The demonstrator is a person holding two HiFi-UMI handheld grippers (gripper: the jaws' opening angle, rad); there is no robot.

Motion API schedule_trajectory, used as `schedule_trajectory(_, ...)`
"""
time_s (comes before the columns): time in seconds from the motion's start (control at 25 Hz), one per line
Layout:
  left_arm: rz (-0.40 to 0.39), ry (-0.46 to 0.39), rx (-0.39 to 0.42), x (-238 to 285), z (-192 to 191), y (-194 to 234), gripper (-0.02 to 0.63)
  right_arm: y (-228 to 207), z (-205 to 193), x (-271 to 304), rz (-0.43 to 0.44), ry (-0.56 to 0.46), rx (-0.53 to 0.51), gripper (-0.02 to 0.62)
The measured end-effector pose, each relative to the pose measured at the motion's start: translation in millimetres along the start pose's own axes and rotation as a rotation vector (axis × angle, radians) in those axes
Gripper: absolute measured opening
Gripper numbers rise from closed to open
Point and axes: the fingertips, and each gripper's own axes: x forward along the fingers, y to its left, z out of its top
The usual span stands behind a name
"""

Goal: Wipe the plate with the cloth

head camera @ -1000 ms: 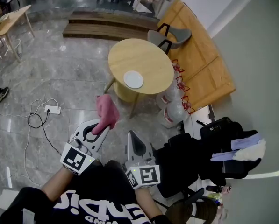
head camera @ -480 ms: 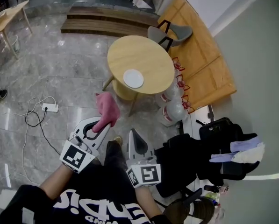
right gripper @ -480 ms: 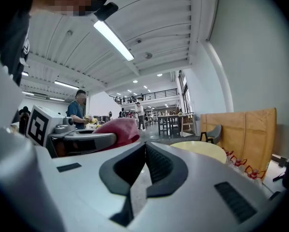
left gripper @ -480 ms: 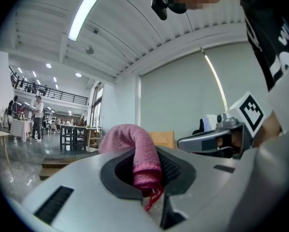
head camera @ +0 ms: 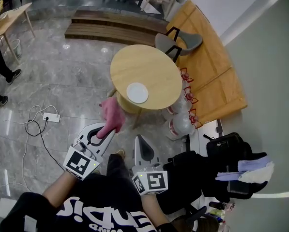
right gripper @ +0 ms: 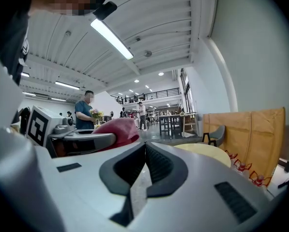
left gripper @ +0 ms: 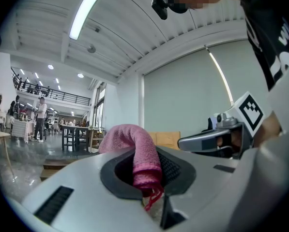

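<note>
Pinching the pink cloth (head camera: 111, 114) between its jaws, the left gripper (head camera: 105, 131) points toward the round table (head camera: 154, 64), where the white plate (head camera: 137, 93) lies near the closer edge. The right gripper (head camera: 139, 140) beside it has jaws closed together, empty.

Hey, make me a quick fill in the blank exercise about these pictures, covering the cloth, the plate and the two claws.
1. The left claw is shut on a cloth whose colour is ____.
2. The right claw is shut and holds ____.
3. The white plate lies on a wooden table whose top is ____ in shape.
Missing words: pink; nothing; round.
</note>
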Motion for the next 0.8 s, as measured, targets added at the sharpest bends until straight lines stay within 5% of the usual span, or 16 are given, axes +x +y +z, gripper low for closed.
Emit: schedule_trajectory(0.8, 0.035, 0.035, 0.003, 131.6, -1.0, 34.4, 0.052, -119.3, 11.0, 76.0, 0.015, 0.008, 0.026, 0.021)
